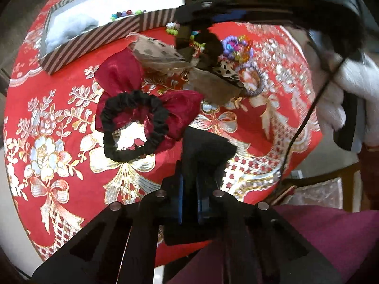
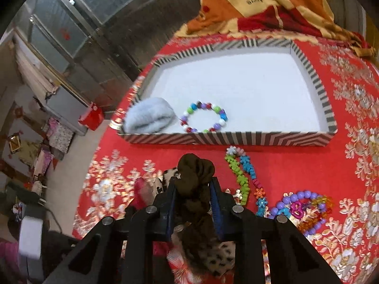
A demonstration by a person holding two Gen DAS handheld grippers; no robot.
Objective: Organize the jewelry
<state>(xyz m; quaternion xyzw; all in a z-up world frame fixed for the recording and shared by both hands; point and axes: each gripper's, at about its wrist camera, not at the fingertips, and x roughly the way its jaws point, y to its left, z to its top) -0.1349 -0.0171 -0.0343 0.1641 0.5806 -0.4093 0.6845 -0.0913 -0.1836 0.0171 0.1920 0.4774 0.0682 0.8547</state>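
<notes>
Brown hair bow (image 2: 195, 172) mid-frame, pinched in your right gripper (image 2: 194, 184), long axis along the fingers; left gripper (image 1: 203, 146) apparently empty.

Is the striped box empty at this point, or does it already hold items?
Not empty. The striped box holds a multicolored bead bracelet and a pale blue fluffy item; the rest of its white floor is bare.

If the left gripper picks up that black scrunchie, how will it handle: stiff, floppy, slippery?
The black scrunchie is gathered fabric, so it is probably soft, light and will likely sag from one pinch point. Its ruffled surface should grip well. It overlaps the red satin bow, which may get dragged along.
</notes>
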